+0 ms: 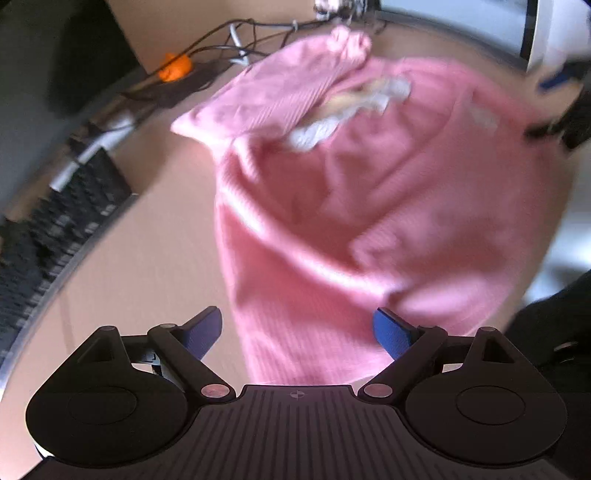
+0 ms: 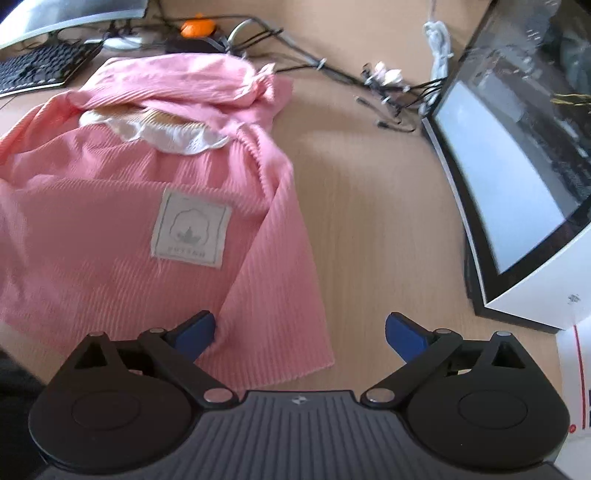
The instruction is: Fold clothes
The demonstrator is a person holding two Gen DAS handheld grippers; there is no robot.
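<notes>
A pink ribbed garment (image 1: 351,206) lies crumpled on the wooden desk (image 1: 155,251), with a white frilled collar (image 1: 332,114) showing near its top. In the right wrist view the same pink garment (image 2: 122,206) carries a square white label (image 2: 190,230), and its collar (image 2: 155,129) is partly covered by a folded sleeve. My left gripper (image 1: 297,332) is open above the garment's lower edge, with cloth under the gap and its blue fingertips (image 1: 391,330) not pressing on it. My right gripper (image 2: 301,334) stands open over the garment's right corner, pads clear of the cloth.
A black keyboard (image 1: 55,236) lies at the left desk edge. Cables (image 2: 332,70) and an orange object (image 2: 197,27) sit at the back. A monitor (image 2: 517,177) on a white box stands at the right, with bare wooden desk (image 2: 380,206) between it and the garment.
</notes>
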